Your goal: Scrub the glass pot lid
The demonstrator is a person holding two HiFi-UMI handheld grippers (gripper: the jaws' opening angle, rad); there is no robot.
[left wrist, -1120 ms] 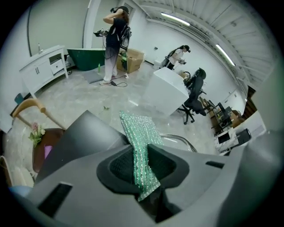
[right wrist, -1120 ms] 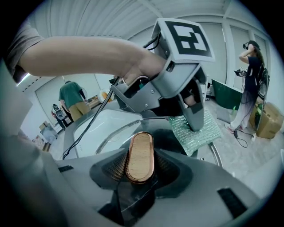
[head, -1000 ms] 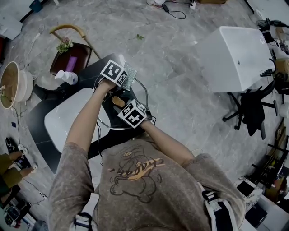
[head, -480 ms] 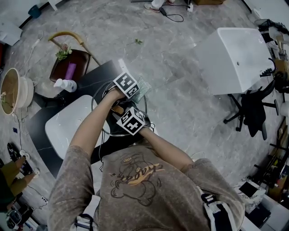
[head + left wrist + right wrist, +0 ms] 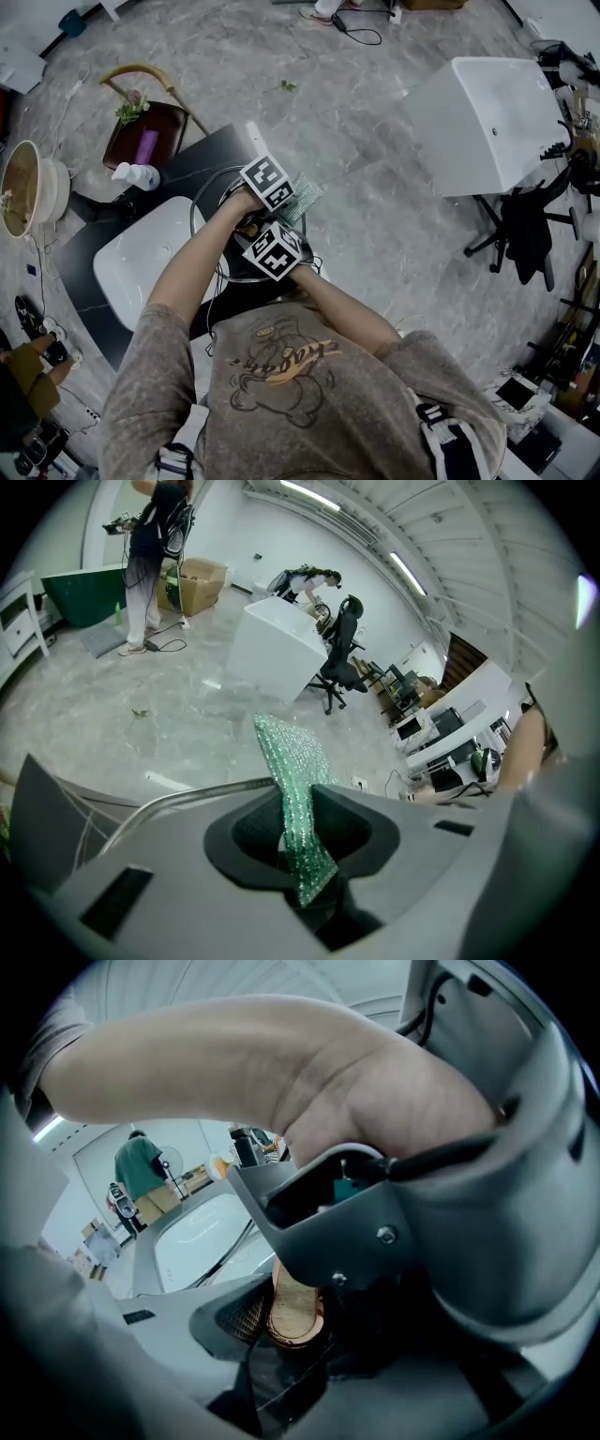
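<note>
Two grippers: left gripper, right gripper. One glass lid with one wooden knob. One green scrub pad. One white tray, one white bottle. Two desks: dark desk, white desk. One basket, one office chair.

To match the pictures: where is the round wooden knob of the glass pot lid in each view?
Head view: round wooden knob, slightly left of centre.
Left gripper view: not in it.
Right gripper view: lower centre, between the right gripper's fingers.
Shared landmark: white rounded tray, head and right gripper views.
</note>
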